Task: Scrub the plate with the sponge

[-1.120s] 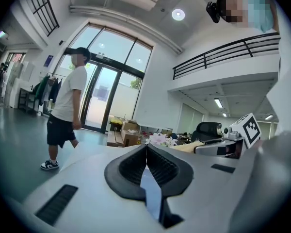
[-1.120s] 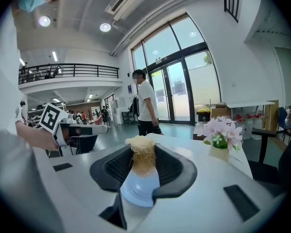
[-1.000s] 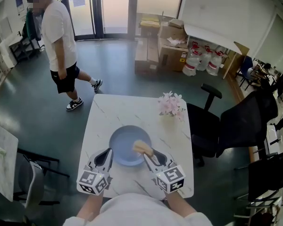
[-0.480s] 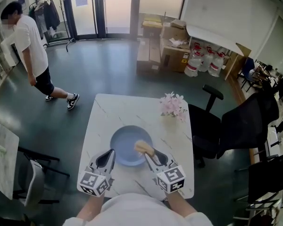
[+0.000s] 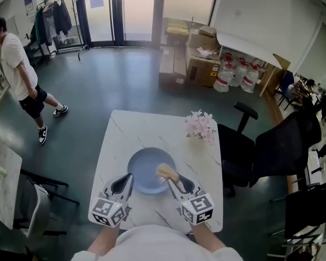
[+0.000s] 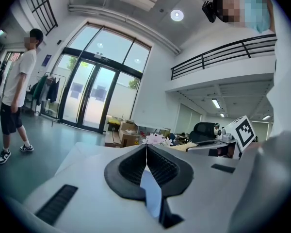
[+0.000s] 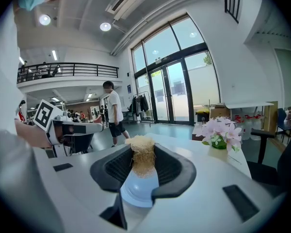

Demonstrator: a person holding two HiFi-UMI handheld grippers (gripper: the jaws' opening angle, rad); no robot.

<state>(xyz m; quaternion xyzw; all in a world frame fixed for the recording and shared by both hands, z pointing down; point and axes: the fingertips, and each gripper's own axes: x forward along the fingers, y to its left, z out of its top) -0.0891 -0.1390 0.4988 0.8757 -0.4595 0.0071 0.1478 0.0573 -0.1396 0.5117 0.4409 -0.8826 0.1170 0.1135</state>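
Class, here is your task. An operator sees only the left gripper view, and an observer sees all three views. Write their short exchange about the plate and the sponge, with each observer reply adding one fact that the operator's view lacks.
Operator: I see my jaws together with a blue sliver between them. What is it?
Observer: It is the rim of the blue plate. The head view shows the left gripper pinching the plate's near left edge.
Operator: Does the other gripper hold anything?
Observer: Yes. In its own view the right gripper has its jaws shut on a tan, fibrous sponge.
Operator: Where is the sponge relative to the plate?
Observer: From the head view it is over the right part of the plate. I cannot tell whether it touches.
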